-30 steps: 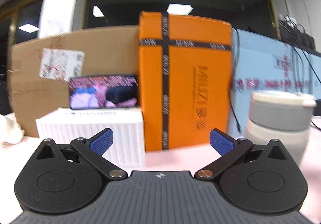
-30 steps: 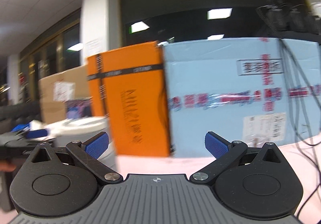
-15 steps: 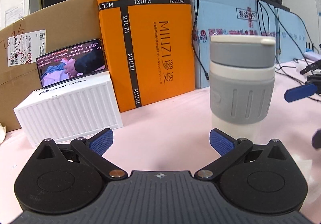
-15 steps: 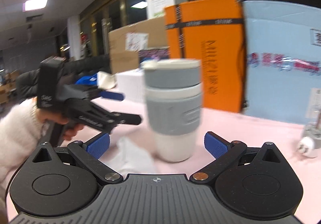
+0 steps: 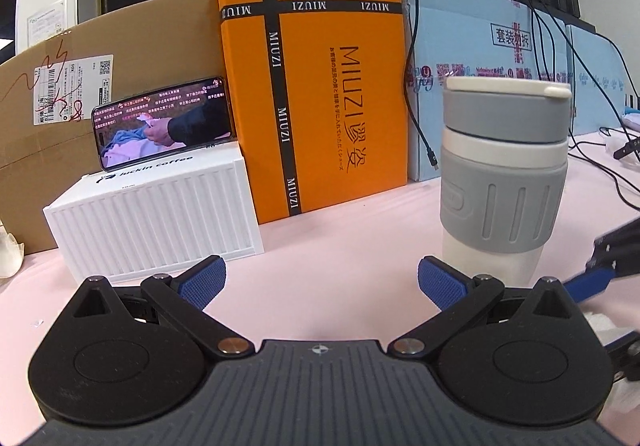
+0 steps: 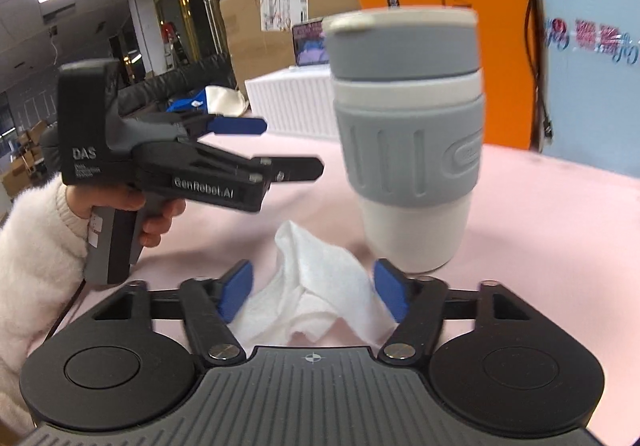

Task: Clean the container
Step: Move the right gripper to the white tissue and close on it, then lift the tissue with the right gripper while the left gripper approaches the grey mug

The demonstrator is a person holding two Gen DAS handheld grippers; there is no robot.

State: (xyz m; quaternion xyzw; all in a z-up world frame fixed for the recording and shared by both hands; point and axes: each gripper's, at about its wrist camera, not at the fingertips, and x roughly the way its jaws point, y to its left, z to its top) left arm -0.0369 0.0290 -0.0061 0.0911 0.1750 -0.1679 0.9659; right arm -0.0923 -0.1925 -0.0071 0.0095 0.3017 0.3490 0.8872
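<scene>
Two low, close wrist views across the pink table (image 5: pixel 340 246), both sharing the cup (image 5: pixel 502 174) from opposite sides.

The cup (image 6: pixel 408 134) is motion-blurred (its base (image 5: pixel 492 266) partly hidden behind a finger).

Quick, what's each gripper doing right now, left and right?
Left gripper: open, nothing between its jaws.
Right gripper: jaws closing around the white cloth, not yet clamped on it.

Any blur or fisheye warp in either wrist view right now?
Left wrist view: sharp, mug crisp, orange box edges bowed by fisheye. Right wrist view: motion blur smears the mug and box lettering; the white cloth stays fairly sharp.
</scene>
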